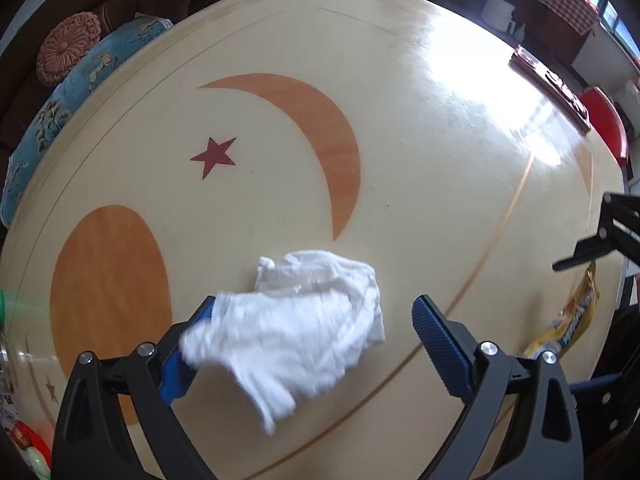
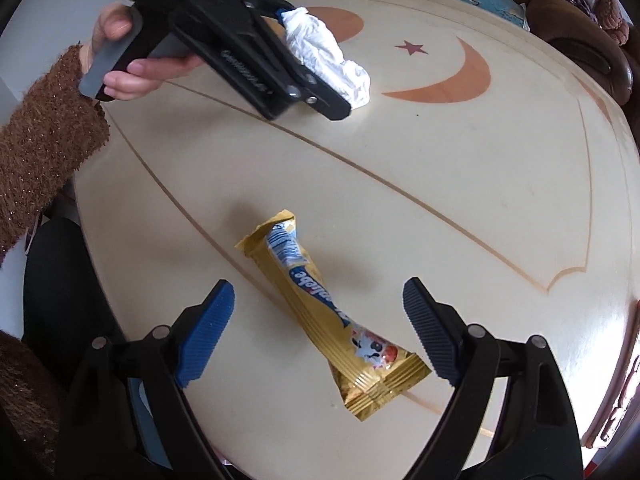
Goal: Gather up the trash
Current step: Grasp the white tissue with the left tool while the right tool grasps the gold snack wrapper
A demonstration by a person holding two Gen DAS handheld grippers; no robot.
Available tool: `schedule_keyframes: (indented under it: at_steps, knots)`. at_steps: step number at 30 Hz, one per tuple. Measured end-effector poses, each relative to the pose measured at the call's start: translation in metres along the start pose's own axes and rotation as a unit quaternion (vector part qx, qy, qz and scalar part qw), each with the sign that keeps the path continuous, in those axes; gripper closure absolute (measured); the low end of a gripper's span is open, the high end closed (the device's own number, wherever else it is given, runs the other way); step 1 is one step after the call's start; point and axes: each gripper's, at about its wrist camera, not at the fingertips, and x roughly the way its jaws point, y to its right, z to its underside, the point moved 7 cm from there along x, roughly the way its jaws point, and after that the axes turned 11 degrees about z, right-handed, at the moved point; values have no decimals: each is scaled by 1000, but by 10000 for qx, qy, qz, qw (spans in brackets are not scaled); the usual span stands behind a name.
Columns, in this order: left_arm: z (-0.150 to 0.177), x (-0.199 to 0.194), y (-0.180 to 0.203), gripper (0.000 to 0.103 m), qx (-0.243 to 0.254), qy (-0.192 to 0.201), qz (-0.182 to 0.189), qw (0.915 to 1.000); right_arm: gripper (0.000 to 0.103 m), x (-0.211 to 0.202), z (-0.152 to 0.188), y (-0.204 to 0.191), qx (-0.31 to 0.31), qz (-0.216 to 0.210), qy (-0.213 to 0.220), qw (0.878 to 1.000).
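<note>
Left gripper [image 1: 316,328] hovering over crumpled white tissue [image 1: 312,320], jaws spread wide, tissue lying between them against one blue pad, not clamped. Right gripper [image 2: 318,316] hanging over gold snack wrapper [image 2: 340,320], jaws wide open, wrapper lying flat on cream surface [image 2: 440,200] between pads. Tissue resting near crescent inlay [image 1: 320,140].

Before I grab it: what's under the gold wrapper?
Only the table, with an inlaid line running beneath the wrapper. Whatever lies directly under its middle is covered.
</note>
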Motion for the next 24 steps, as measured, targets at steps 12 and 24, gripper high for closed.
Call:
schedule_keyframes:
  at_steps: [12,24]
  knots:
    - [-2,9,-15,33,-470,88,92,9988,51,9,3,-1,-306,291,-11,9991]
    - [0,-1,-35,69,-1109,244,52,9935,82,3,9,-21,-255,366,45,9990]
